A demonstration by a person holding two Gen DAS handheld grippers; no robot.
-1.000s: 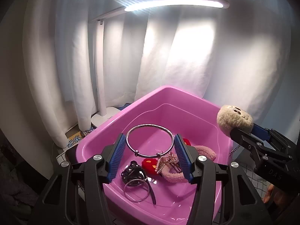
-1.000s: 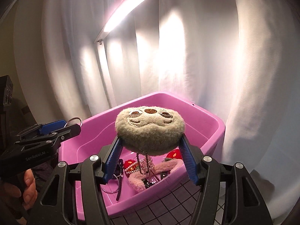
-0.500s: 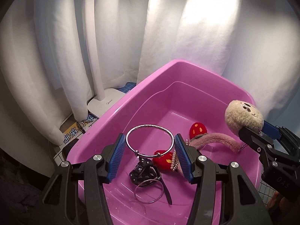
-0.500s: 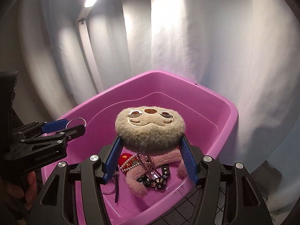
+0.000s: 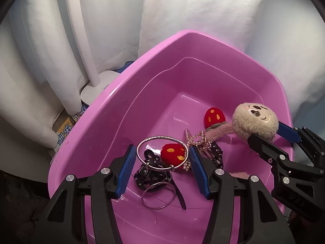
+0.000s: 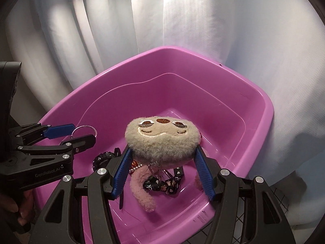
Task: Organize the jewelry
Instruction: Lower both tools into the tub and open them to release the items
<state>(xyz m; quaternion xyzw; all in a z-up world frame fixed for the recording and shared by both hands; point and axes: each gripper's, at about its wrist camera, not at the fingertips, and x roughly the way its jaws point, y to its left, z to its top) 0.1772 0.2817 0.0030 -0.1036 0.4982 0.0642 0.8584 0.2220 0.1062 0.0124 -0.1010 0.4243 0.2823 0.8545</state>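
The left wrist view looks down into the pink tub and shows most of what lies on its floor: a thin ring and a black clip near the front wall, two red felt pieces, a beaded chain and a pink plush band toward the middle. It also shows a lamp base and curtain behind the tub. The right wrist view hides much of that floor behind the plush head, but shows a dark patterned strap beneath it that the other view does not make out, and a bit of a hand at the left edge.

The left gripper holds a silver bangle across its blue pads, jaws about half apart, pressed to the ring's sides. The bangle hangs above the tub floor, over the black clip and one red piece, near the tub's front wall.

The right gripper clamps the plush head between its pads, face up, with short chains dangling below. It hangs inside the tub, above the strap and band, right of the bangle.
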